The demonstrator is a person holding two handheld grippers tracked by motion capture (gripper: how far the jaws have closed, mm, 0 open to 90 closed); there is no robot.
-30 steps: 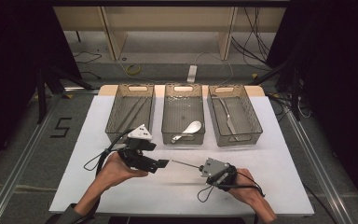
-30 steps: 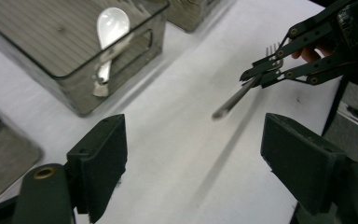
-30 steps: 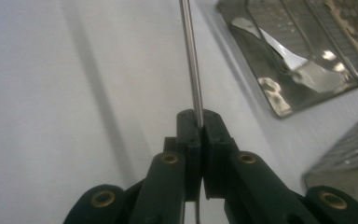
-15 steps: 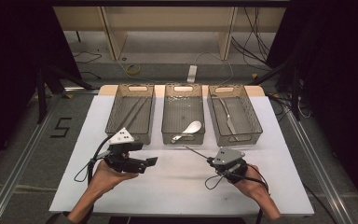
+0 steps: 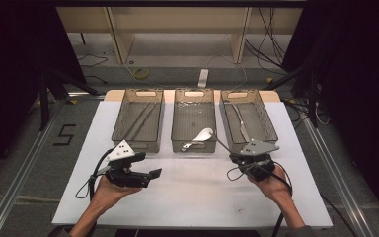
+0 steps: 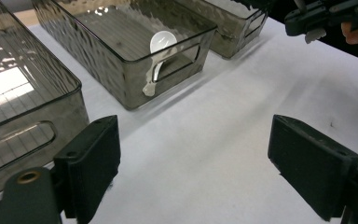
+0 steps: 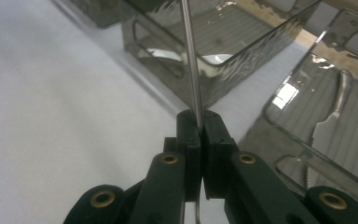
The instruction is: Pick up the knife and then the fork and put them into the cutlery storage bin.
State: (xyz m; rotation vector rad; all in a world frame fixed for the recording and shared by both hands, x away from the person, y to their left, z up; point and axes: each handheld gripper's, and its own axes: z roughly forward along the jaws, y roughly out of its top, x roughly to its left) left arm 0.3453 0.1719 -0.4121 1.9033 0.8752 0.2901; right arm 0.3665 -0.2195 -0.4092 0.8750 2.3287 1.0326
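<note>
The right gripper (image 5: 244, 157) pinched a thin metal rod (image 7: 189, 60) between pressed-together fingers, near the middle bin (image 5: 193, 146). The left gripper (image 5: 150, 174), fingers spread and having just been opening, held nothing. Depositing the rod remained; judged roughly midway.

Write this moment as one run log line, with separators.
left claw: open, empty | right claw: shut on thin metal rod | white spoon: in middle bin
</note>
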